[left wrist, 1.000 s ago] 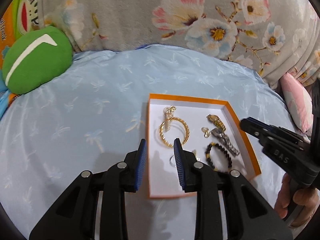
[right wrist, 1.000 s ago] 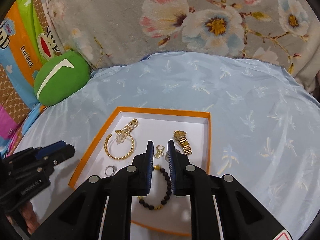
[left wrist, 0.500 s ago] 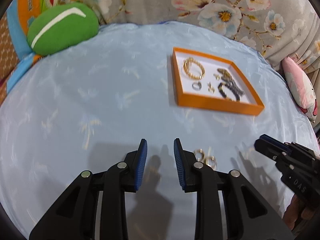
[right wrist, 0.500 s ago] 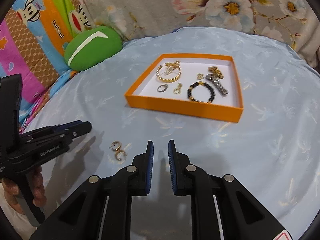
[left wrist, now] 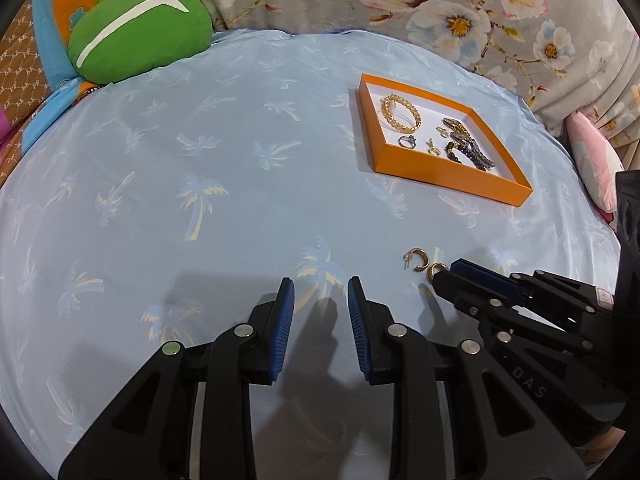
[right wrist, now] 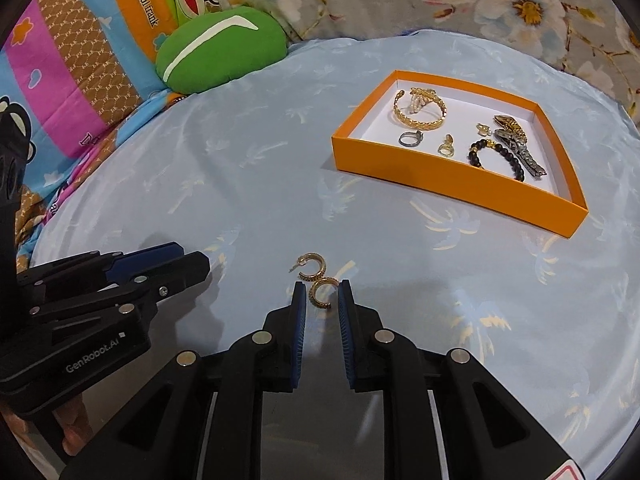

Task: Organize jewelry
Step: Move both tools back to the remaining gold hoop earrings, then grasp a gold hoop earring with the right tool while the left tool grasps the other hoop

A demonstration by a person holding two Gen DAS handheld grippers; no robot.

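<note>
Two gold hoop earrings lie on the light blue palm-print sheet. The nearer earring (right wrist: 320, 293) rests between the tips of my right gripper (right wrist: 321, 294), whose jaws stand a narrow gap apart; I see no pad pressing on it. The other earring (right wrist: 310, 266) lies just beyond. My left gripper (left wrist: 320, 284) hovers open over bare sheet, with both earrings (left wrist: 418, 258) to its right. Farther back sits the orange tray (right wrist: 440, 180) with a gold bracelet (right wrist: 420, 110), a silver ring (right wrist: 410, 138), a black bead bracelet (right wrist: 496, 156) and a watch (right wrist: 516, 144).
A green cushion (left wrist: 136, 32) lies at the back left against bright cartoon fabric (right wrist: 80, 60). Floral fabric (left wrist: 440, 8) runs along the back, and a pink pillow (left wrist: 592, 160) is at the right edge. A person's hand (right wrist: 72, 436) holds the left gripper.
Both grippers drew back from over the orange tray and came down toward the near sheet. The right gripper's tips now flank one hoop earring.
</note>
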